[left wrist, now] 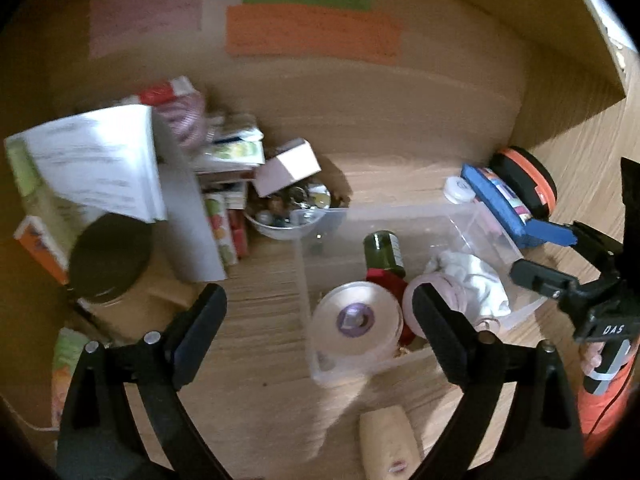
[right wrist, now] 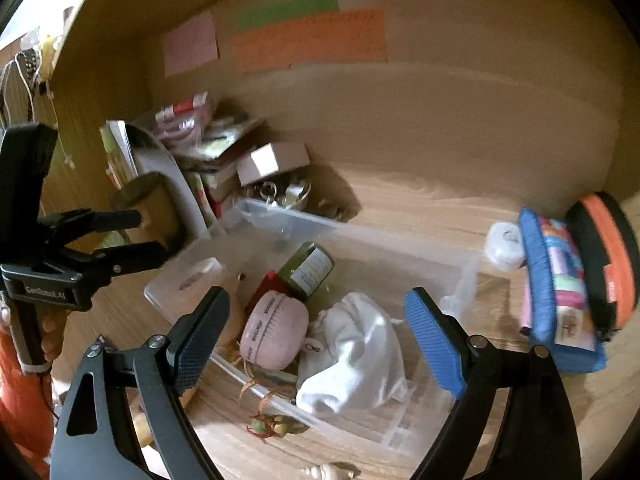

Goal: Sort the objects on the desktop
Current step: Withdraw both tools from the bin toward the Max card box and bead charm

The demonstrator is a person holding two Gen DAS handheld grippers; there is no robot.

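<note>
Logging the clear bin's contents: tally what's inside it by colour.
White: 2, round container, cloth
Pink: 1, round case
Green: 1, bottle
Red: 1, item under the bottle
Total: 5 visible in the clear bin

Warm-lit wooden desk point(left wrist: 260, 320) with back panel point(right wrist: 440, 100) bearing coloured paper notes point(left wrist: 312, 32)

The left gripper point(left wrist: 320, 312) hung over a wooden desk point(left wrist: 260, 344) with its jaws spread wide and nothing between them. Below them sat a clear plastic bin point(left wrist: 320, 376) holding a round white lidded tub point(left wrist: 357, 322), a green bottle point(left wrist: 383, 250), a pink round case point(left wrist: 416, 308) and a crumpled white cloth point(left wrist: 476, 280). To the left lay an open booklet point(left wrist: 96, 164) and a dark-lidded jar point(left wrist: 110, 258). The right gripper point(left wrist: 560, 256) showed at the right edge, beside a blue pouch point(left wrist: 500, 200).
</note>
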